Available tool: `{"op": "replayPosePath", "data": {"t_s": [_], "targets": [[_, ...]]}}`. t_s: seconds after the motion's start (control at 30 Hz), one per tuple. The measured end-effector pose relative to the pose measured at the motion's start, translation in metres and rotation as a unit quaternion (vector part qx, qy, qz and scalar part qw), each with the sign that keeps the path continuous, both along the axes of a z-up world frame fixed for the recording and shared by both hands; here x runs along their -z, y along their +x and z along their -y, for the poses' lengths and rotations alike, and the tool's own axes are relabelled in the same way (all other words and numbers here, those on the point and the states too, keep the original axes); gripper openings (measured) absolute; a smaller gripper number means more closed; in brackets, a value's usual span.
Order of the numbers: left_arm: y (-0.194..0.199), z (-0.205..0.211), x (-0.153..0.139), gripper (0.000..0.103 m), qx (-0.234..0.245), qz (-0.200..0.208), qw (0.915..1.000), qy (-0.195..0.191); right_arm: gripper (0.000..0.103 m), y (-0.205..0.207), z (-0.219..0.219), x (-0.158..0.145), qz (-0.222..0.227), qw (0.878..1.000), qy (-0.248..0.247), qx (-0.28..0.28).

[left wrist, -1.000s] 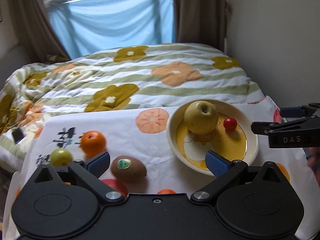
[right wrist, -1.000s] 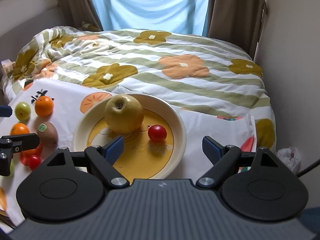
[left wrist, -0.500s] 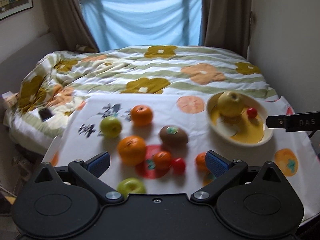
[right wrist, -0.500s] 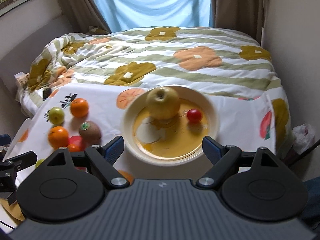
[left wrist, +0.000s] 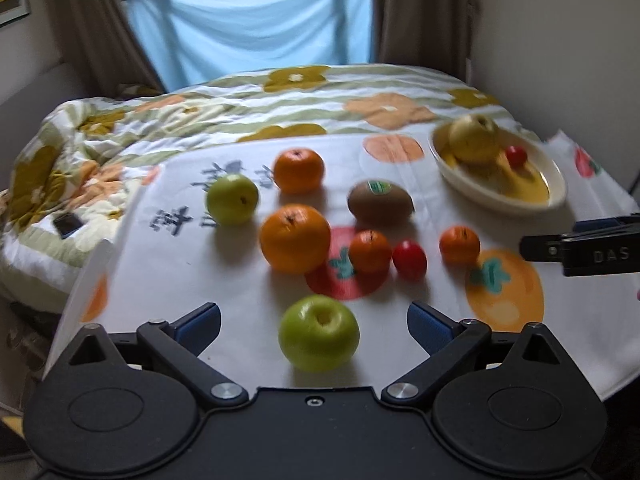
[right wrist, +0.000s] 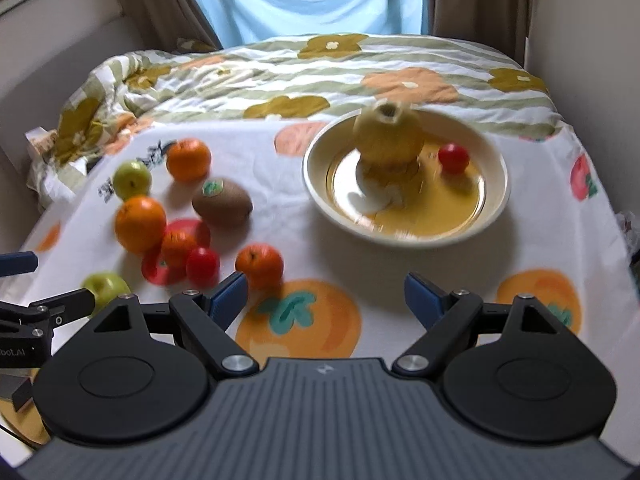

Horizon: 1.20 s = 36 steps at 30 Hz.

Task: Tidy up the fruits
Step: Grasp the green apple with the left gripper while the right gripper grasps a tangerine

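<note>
Left gripper (left wrist: 314, 316) closing round green apple (left wrist: 319, 333) (untouched); right gripper (right wrist: 326, 294) spread, blurred plate (right wrist: 496, 204).

Right gripper (left wrist: 580, 246): cut off by the right edge of the left wrist view; only one dark finger showed.
Left gripper (right wrist: 24, 280): cut by the left edge of the right wrist view; its body lettering was partly lost.
Near green apple (right wrist: 105, 286): partly hidden behind a left gripper finger.
Yellow apple (right wrist: 387, 136): smeared by motion blur.
Plate (left wrist: 556, 196): rim blurred.
Dark flat object on the quilt (left wrist: 68, 224): too small to identify.
</note>
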<state>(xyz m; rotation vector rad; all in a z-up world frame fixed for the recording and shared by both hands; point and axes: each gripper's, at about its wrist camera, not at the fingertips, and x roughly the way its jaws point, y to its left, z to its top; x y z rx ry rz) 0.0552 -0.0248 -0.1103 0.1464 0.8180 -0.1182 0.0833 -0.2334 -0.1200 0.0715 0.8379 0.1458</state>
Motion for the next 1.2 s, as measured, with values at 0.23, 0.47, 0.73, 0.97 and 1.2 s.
{"op": "replayPosePath", "data": {"t_s": [0.23, 0.47, 0.73, 0.97, 1.2], "targets": [[0.001, -0.008, 0.031, 0.087, 0.032, 0.001, 0.9995, 0.008, 0.098, -0.007, -0.023, 0.027, -0.002, 1.000, -0.003, 0.020], [0.005, -0.011, 0.042, 0.080, 0.051, 0.004, 0.9987, 0.000, 0.097, -0.005, -0.042, 0.035, 0.019, 0.999, -0.029, 0.014], [0.009, -0.011, 0.044, 0.059, 0.058, -0.001, 0.9983, -0.001, 0.088, 0.006, -0.052, 0.036, 0.022, 0.999, -0.035, 0.009], [0.010, -0.014, 0.042, 0.059, 0.054, -0.011, 0.9985, -0.009, 0.077, 0.016, -0.055, 0.042, 0.009, 1.000, -0.021, 0.009], [0.011, -0.017, 0.041, 0.059, 0.046, -0.015, 0.9988, -0.014, 0.070, 0.024, -0.057, 0.044, 0.003, 1.000, -0.018, 0.015]]}}
